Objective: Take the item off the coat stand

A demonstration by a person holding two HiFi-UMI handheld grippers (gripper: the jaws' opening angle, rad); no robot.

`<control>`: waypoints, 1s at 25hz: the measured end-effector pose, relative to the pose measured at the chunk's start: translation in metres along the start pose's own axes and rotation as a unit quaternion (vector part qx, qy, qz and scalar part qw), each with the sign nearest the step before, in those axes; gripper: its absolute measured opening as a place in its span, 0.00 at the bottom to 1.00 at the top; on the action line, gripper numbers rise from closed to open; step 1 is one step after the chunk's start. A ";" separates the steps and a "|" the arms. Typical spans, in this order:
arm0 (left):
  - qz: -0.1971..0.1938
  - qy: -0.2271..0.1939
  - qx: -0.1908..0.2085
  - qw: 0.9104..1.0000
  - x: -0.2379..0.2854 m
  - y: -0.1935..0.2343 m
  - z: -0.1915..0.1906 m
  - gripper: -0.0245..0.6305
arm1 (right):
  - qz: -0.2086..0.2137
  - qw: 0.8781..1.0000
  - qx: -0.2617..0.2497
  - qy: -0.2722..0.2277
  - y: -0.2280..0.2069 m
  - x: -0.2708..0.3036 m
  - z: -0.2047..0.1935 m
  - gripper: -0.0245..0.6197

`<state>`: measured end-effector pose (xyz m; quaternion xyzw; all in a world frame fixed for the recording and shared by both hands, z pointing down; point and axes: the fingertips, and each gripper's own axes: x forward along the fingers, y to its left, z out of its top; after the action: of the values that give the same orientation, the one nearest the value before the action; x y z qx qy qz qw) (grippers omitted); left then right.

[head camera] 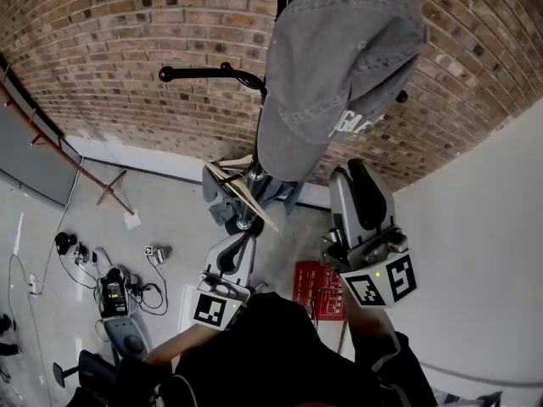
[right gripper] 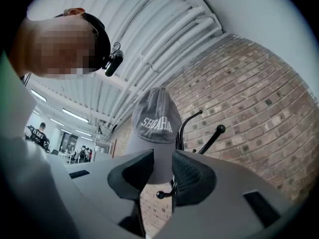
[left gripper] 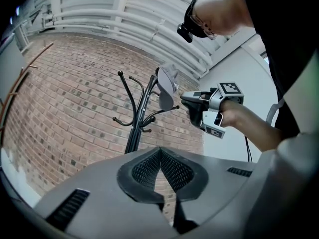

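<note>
A grey cap with white lettering hangs on top of the black coat stand. My right gripper is raised just under the cap's brim. In the right gripper view its jaws stand apart, and the brim of the cap shows in the gap without the pads pressing on it. The left gripper view shows the right gripper beside the cap on the stand. My left gripper is lower, near the stand's pole; its pads meet at the tips, empty.
A brick wall lies behind the stand and a white wall to the right. Grey garments and a wooden hanger hang lower on the stand. A red crate and cables with devices lie on the floor.
</note>
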<state>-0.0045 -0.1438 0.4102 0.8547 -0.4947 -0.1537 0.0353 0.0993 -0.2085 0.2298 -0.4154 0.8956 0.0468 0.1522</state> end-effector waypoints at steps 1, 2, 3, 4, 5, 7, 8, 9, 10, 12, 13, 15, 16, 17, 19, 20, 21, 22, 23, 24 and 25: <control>0.002 -0.004 0.001 1.000 0.001 0.001 0.003 0.07 | -0.001 1.000 0.001 -0.013 -0.002 0.001 0.008 0.20; 0.003 -0.001 0.002 1.000 0.001 0.001 0.001 0.07 | 0.001 1.000 0.001 -0.025 -0.003 0.003 0.016 0.20; 0.002 0.002 0.004 1.000 0.001 0.001 -0.001 0.07 | 0.007 0.999 0.002 -0.033 -0.003 0.006 0.023 0.20; 0.001 0.004 0.005 1.000 0.001 0.001 -0.002 0.07 | 0.016 0.999 0.003 -0.036 -0.001 0.009 0.028 0.20; 0.000 0.011 0.007 1.000 0.001 0.000 -0.005 0.07 | 0.027 0.999 0.005 -0.036 0.001 0.013 0.031 0.20; -0.004 0.025 0.014 1.000 -0.002 -0.001 -0.013 0.07 | 0.047 0.998 0.011 -0.034 0.004 0.020 0.037 0.21; -0.003 0.026 0.017 1.000 -0.002 -0.001 -0.015 0.07 | 0.052 0.998 0.010 -0.035 0.005 0.023 0.039 0.22; -0.002 0.025 0.017 1.000 -0.002 -0.001 -0.015 0.07 | 0.054 0.998 0.007 -0.036 0.005 0.025 0.041 0.23; 0.000 0.025 0.017 1.000 -0.003 0.000 -0.015 0.07 | 0.055 0.998 0.005 -0.038 0.005 0.026 0.043 0.23; 0.004 0.027 0.015 1.000 -0.004 0.002 -0.016 0.07 | 0.060 0.997 0.013 -0.038 0.003 0.031 0.047 0.24; 0.006 0.027 0.014 1.000 -0.004 0.003 -0.016 0.07 | 0.063 0.997 0.020 -0.038 0.002 0.034 0.049 0.24; 0.009 0.025 0.015 1.000 -0.004 0.004 -0.015 0.07 | 0.067 0.997 0.029 -0.039 0.002 0.038 0.054 0.25; 0.011 0.024 0.015 1.000 -0.004 0.005 -0.014 0.07 | 0.066 0.996 0.032 -0.040 0.003 0.039 0.056 0.25; 0.013 0.022 0.014 1.000 -0.005 0.006 -0.014 0.07 | 0.065 0.996 0.034 -0.041 0.004 0.039 0.058 0.25; 0.017 0.019 0.008 1.000 -0.006 0.008 -0.012 0.06 | 0.062 0.997 0.034 -0.040 0.004 0.041 0.059 0.25; 0.018 0.015 0.002 1.000 -0.006 0.008 -0.010 0.07 | 0.061 0.997 0.034 -0.039 0.005 0.043 0.060 0.25; 0.020 0.008 -0.004 1.000 -0.005 0.008 -0.006 0.07 | 0.060 0.997 0.031 -0.039 0.004 0.045 0.060 0.25; 0.022 -0.001 -0.011 1.000 -0.003 0.008 0.000 0.07 | 0.058 0.997 0.028 -0.039 0.004 0.046 0.060 0.25; 0.023 -0.007 -0.015 1.000 -0.003 0.007 0.003 0.07 | 0.056 0.997 0.022 -0.037 0.004 0.048 0.060 0.25; 0.024 -0.007 -0.016 1.000 -0.004 0.007 0.003 0.07 | 0.053 0.998 0.018 -0.035 0.003 0.050 0.059 0.25; 0.024 -0.001 -0.011 1.000 -0.005 0.007 0.001 0.07 | 0.049 0.998 0.015 -0.033 0.002 0.052 0.057 0.25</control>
<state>-0.0127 -0.1426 0.4121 0.8419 -0.5133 -0.1594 0.0477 0.0799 -0.2334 0.1593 -0.3665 0.9102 0.0540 0.1852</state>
